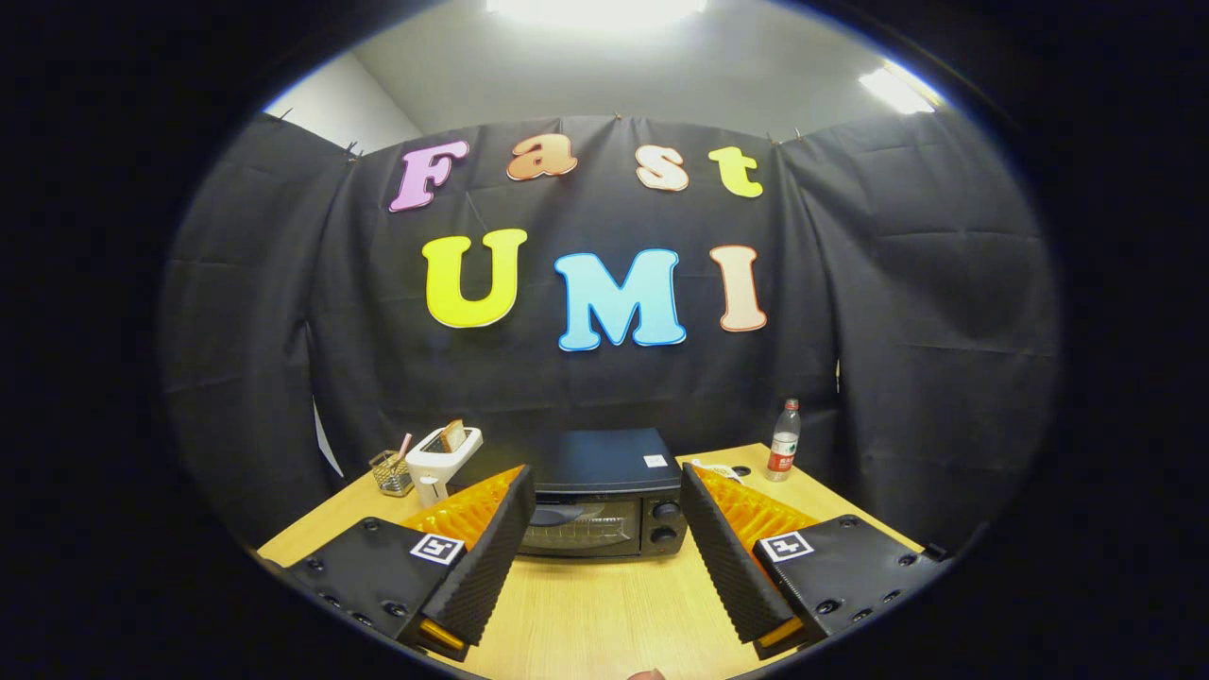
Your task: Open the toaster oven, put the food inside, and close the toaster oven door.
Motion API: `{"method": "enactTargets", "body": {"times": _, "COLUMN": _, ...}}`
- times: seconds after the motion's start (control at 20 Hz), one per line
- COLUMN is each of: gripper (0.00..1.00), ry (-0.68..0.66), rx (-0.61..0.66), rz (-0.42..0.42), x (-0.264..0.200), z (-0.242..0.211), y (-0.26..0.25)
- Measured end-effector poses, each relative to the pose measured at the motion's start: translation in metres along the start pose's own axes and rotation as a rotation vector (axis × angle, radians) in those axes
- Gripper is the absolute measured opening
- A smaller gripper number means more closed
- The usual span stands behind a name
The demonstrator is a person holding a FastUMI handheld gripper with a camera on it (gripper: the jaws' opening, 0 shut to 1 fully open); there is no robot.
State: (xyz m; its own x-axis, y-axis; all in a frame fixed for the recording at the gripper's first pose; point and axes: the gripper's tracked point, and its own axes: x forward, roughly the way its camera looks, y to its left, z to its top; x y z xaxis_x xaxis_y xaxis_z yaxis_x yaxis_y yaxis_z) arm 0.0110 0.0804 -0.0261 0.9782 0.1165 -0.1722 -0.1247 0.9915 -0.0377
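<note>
Black boxy metal toaster oven (pixel 604 496), door closed, sits at 12 o'clock beyond wide-open, empty jaws of the gripper (pixel 604 515) on light wooden tabletop (pixel 595 604); misaligned approach risks missing the door handle.

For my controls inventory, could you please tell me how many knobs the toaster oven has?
2: upper knob and lower knob, stacked beside the closed door, seen beyond the open tool.

The toaster oven (pixel 603 496) stands on the counter (pixel 604 614), beyond the spread fingers (pixel 491 552). A toaster (pixel 441 458) and a basket (pixel 390 472) stand to its left, a bottle (pixel 783 441) to its right.
</note>
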Motion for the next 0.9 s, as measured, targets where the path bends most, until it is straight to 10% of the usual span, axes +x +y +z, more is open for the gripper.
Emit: {"method": "enactTargets", "body": {"times": 0.9, "gripper": 0.98, "ry": -0.024, "rx": -0.017, "rz": -0.01, "x": -0.025, "z": 0.001, "y": -0.008}}
